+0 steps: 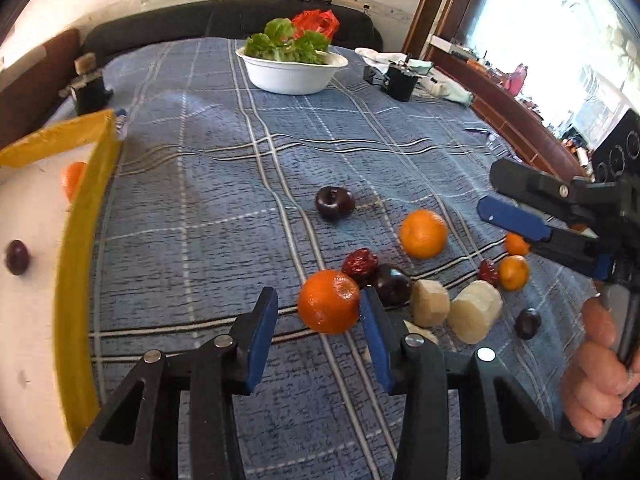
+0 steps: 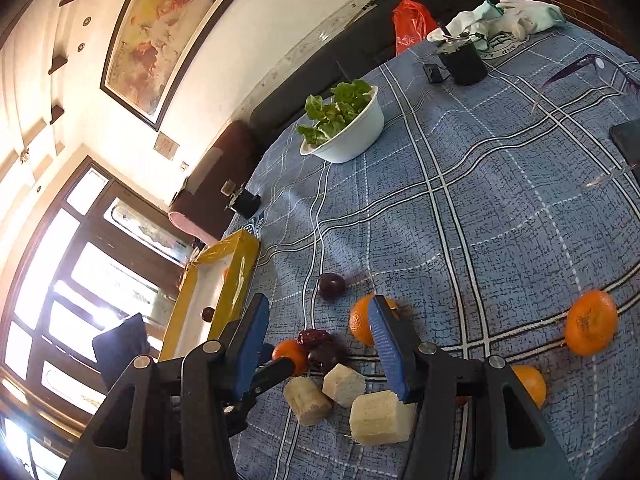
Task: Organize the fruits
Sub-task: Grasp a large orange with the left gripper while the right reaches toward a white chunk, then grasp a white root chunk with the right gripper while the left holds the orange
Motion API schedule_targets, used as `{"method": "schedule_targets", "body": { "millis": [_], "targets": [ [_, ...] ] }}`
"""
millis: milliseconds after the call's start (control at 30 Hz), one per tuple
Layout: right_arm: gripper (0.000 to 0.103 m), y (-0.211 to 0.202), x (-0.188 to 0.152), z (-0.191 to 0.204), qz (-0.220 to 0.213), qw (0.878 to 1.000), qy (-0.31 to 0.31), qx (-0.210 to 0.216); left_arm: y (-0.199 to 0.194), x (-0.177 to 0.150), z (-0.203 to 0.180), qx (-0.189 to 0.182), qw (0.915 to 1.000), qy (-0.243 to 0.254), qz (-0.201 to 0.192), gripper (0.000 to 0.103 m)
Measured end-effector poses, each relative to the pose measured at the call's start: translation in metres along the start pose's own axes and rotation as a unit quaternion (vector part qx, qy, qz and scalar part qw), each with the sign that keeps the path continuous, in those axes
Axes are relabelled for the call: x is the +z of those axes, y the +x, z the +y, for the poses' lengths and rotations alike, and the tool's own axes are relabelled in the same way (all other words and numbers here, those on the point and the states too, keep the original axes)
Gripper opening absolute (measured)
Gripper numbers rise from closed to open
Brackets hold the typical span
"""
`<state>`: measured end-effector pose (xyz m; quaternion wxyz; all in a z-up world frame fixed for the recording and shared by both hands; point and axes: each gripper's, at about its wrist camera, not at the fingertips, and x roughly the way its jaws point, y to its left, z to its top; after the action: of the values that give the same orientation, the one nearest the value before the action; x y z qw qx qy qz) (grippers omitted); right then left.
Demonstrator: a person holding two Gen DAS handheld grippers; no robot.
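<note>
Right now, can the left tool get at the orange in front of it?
Probably yes: the left tool is open, and the orange sits just ahead, nearer its right finger. A dark plum crowds behind.

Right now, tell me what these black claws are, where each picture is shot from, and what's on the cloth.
No robot here: a person holds a two-finger gripper in each hand, with a camera on each looking along its fingers. One picture looks along the left gripper, open around an orange without clamping it. The other looks along the right gripper, open and empty. On the blue cloth lie oranges, plums, red dates and pale peeled chunks. A yellow-rimmed tray already has an orange and a plum in it. Behind stands a bowl of greens.
</note>
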<state>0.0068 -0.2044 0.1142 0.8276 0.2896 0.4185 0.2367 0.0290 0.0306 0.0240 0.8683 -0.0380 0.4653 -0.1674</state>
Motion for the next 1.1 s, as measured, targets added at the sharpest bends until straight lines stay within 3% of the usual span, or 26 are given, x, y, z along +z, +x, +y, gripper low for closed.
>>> {"method": "schedule_targets", "body": {
  "millis": [267,400,500,700,800,900,1100],
  "targets": [
    [0.058,0.005,-0.001,-0.001,0.006,1.0,0.001,-0.002,0.012,0.003,-0.006,-0.007,0.9999,0.015,0.003,0.041],
    [0.058,0.011,-0.002,0.004,0.019,1.0,-0.011,0.003,0.016,0.006,0.002,-0.018,0.9998,-0.001,-0.003,0.041],
    [0.058,0.015,-0.005,0.009,0.027,0.999,-0.027,0.005,0.017,0.007,0.009,-0.022,0.9996,-0.02,-0.001,0.033],
    [0.058,0.021,-0.012,0.024,0.046,0.996,-0.077,0.009,0.003,0.007,0.023,0.003,0.9983,-0.048,-0.034,0.033],
    [0.058,0.032,-0.022,0.038,0.078,0.989,-0.124,0.009,-0.016,0.008,0.031,0.025,0.9946,-0.065,-0.078,0.033],
    [0.058,0.039,-0.036,0.057,0.09,0.977,-0.192,-0.02,-0.027,0.008,0.038,0.043,0.9904,-0.079,-0.106,0.033],
    [0.053,0.057,-0.06,0.068,0.121,0.952,-0.269,-0.08,-0.031,0.008,0.041,0.048,0.9896,-0.077,-0.111,0.033]
  ]
}}
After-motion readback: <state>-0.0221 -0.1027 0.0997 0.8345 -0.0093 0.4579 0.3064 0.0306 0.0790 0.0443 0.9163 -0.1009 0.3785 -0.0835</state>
